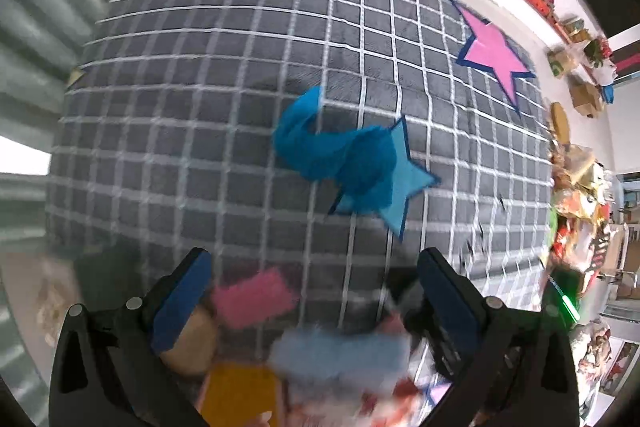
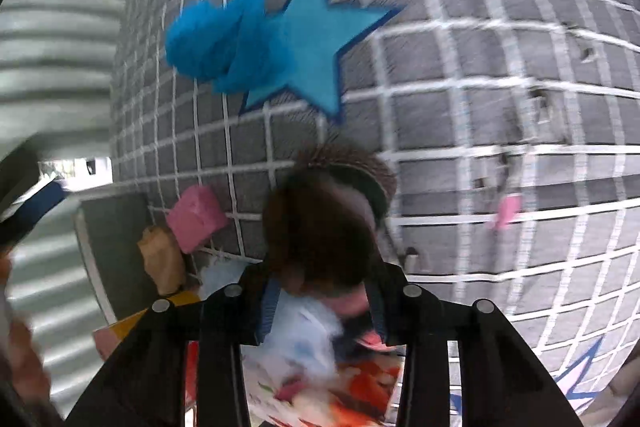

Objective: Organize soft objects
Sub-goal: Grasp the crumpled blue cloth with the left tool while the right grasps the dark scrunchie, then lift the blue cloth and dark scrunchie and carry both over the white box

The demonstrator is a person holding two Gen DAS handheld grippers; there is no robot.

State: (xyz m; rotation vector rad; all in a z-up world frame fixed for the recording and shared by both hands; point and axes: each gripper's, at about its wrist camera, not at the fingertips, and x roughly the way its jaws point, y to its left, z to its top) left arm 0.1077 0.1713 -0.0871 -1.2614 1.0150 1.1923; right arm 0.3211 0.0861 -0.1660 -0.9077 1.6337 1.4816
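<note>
A blue cloth lies bunched on the grey checked mat, partly over a blue star patch; it also shows in the right wrist view beside the star. My left gripper is open and empty above a pile of soft items: a pink piece, a pale blue fluffy piece, a tan piece. My right gripper is shut on a dark brown fuzzy soft object held above the mat.
A pink star patch lies at the mat's far right. A pink block and a tan item sit at the mat's edge. Cluttered shelves line the right; a ribbed grey wall stands on the left.
</note>
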